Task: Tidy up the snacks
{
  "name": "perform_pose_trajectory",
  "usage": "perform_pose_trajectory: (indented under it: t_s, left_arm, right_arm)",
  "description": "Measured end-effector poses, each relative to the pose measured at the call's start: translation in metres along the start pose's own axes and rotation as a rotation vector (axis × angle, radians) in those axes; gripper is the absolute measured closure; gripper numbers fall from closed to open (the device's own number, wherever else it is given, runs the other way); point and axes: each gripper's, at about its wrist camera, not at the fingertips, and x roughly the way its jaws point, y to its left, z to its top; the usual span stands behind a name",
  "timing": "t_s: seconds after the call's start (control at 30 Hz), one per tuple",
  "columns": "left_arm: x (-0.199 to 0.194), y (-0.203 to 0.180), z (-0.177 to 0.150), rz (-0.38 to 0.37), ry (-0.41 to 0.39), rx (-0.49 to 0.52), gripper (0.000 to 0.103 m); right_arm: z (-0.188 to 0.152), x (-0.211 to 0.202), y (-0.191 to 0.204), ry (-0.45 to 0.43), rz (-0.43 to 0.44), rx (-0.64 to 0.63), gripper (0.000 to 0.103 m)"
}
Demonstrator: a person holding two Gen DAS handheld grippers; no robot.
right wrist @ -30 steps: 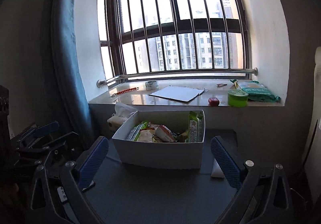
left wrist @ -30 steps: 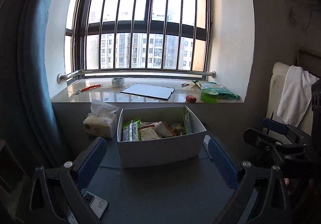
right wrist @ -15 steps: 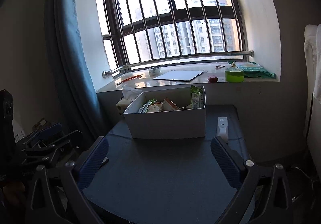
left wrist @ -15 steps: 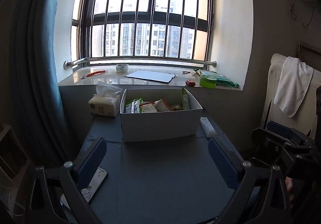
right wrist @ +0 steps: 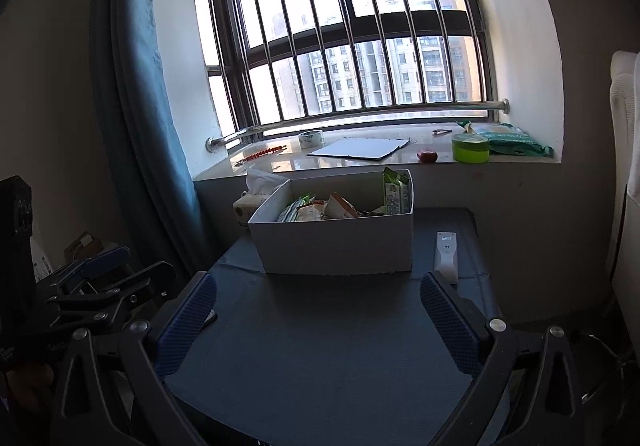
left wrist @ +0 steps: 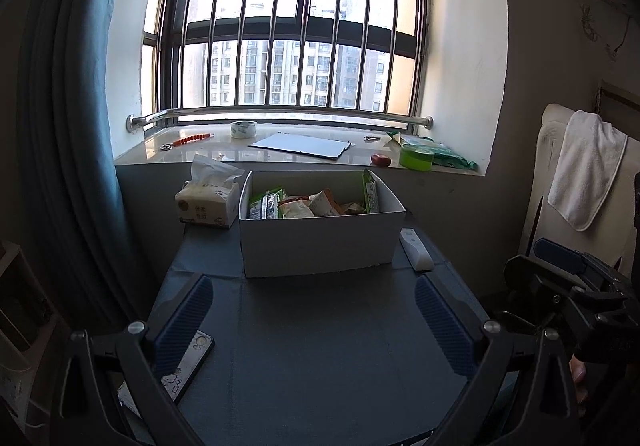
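With both the left gripper [left wrist: 312,310] and the right gripper [right wrist: 320,310] spread wide and empty, we should approach the white cardboard box [left wrist: 320,242] of snack packets [left wrist: 308,204] at frame centre squarely from above.

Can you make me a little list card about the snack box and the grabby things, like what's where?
snack box: white, open, on dark table, full of snack packets
left of box: tissue pack
right of box: white remote
left gripper: open, empty, short of box
right gripper: open, empty, short of box
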Motion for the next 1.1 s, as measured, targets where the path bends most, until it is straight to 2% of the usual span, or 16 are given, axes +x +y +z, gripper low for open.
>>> perform_pose_trajectory:
  t_s: [1.1]
  left_arm:
    - [0.0007,0.0015,-0.0012,-0.008,0.008,0.001,0.0]
  right_arm:
    - [0.0011,-0.0025,0.0024,0.003,0.003,-0.009,0.0]
